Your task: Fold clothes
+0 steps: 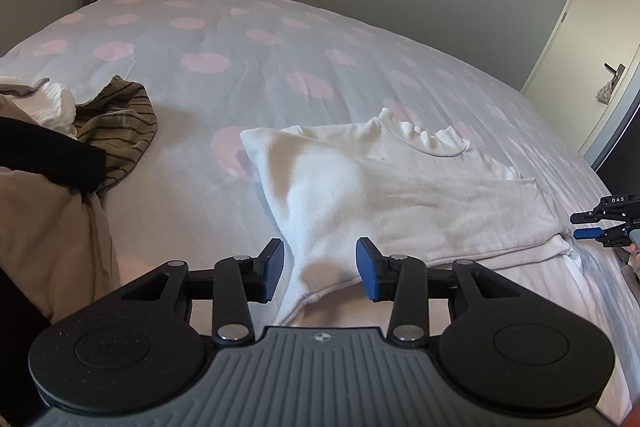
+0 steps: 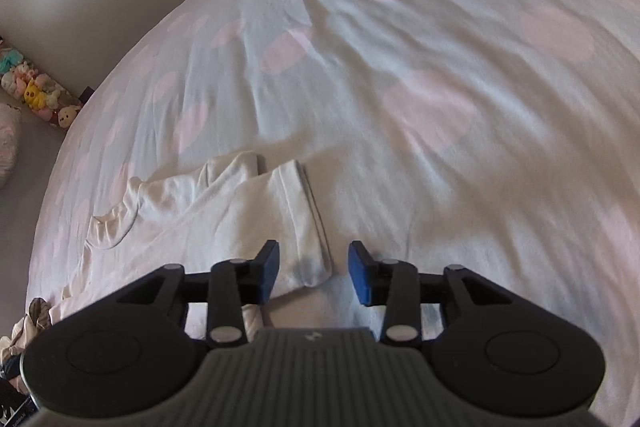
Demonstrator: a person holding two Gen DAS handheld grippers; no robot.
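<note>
White top (image 1: 384,183) lies partly folded on the bed (image 1: 224,75), on a pale cover with pink dots, its ribbed neckline toward the far side and one corner drawn out to a narrow point at the near edge. That point runs between the blue pads of the left gripper (image 1: 320,269), whose fingers stand apart – cloth sits in the gap, yet the pads do not press on it. Off to the left a heap of other clothes (image 1: 48,155) crowds the bed: a tan garment, something white, a dark sleeve and a brown striped piece (image 1: 120,125) just beside the open cover. Nothing lies across the top itself.

From the right wrist, the same top (image 2: 224,219) shows its folded sleeve end, the cuff lying between the fingers of the right gripper (image 2: 313,273) – these too are parted and clear of the fabric, though blur there makes contact at the left pad hard to rule out. Only the left view takes in the door (image 1: 576,39) and the right gripper at the far edge; both catch the plush toys (image 2: 36,95) by the wall.
</note>
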